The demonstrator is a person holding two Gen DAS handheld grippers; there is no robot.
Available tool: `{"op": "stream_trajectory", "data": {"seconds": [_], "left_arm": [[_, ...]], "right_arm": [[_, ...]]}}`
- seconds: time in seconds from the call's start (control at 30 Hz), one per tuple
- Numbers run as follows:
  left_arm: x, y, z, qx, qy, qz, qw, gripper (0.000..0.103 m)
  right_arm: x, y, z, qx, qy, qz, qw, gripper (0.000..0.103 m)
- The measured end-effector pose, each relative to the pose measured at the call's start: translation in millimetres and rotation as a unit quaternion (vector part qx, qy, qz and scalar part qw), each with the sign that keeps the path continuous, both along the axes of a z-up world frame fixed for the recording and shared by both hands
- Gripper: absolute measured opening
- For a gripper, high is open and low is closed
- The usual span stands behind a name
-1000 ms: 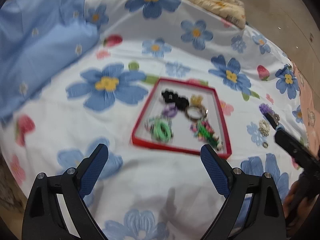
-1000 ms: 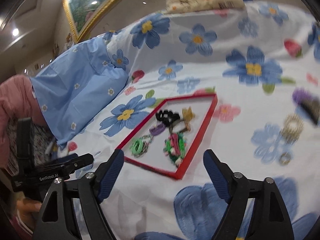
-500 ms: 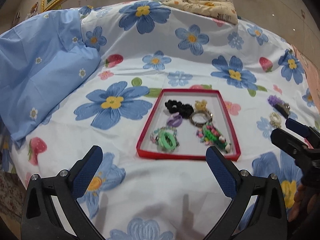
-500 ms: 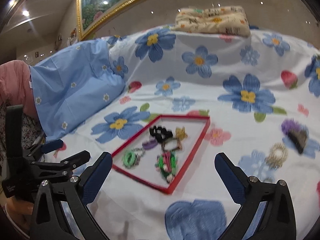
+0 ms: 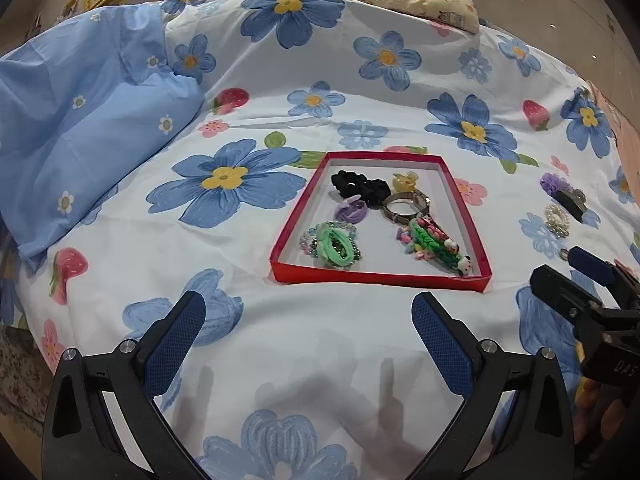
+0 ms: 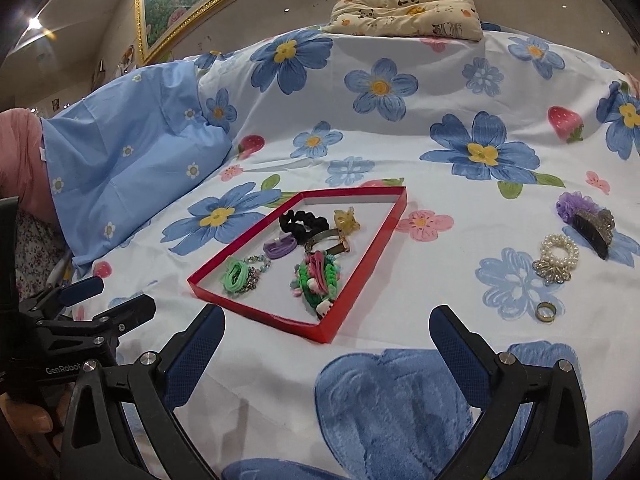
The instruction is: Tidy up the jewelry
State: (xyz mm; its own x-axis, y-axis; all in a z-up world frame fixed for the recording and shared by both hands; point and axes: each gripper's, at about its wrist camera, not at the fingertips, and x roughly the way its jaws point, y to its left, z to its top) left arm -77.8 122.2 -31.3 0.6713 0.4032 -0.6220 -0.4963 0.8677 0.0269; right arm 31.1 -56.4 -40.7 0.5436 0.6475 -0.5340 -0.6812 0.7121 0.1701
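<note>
A shallow red tray (image 5: 295, 221) (image 6: 370, 268) lies on the flowered bedspread, holding a black scrunchie (image 5: 360, 187), a yellow clip, a purple tie, a metal bangle, green bands and a beaded bracelet. To its right on the sheet lie a purple flower clip (image 6: 584, 214), a pearl bracelet (image 6: 559, 258) and a gold ring (image 6: 545, 312). My left gripper (image 5: 308, 340) hovers open in front of the tray's near edge. Further right, my right gripper (image 6: 326, 354) also stands open above a big blue flower print. Nothing sits between either pair of fingers.
A light blue pillow (image 5: 76, 128) lies at the left. A folded patterned cloth (image 6: 408, 10) rests at the bed's far edge under a gold-framed picture. Each gripper shows at the side of the other's view, with a hand beneath it.
Both grippers have sunk closer to the bedspread, and their jaws have spread a little wider. The tray and loose pieces lie where they were.
</note>
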Motion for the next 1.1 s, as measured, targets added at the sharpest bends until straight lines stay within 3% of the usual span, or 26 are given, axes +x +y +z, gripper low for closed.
{"op": "stream_trajectory", "data": {"seconds": [1.1], "left_arm": [[1.0, -0.5, 2.3, 0.003, 0.003, -0.003, 1.0, 0.103]], "right_arm": [[-6.5, 6.2, 6.2, -0.008, -0.014, 0.004, 1.0, 0.103]]}}
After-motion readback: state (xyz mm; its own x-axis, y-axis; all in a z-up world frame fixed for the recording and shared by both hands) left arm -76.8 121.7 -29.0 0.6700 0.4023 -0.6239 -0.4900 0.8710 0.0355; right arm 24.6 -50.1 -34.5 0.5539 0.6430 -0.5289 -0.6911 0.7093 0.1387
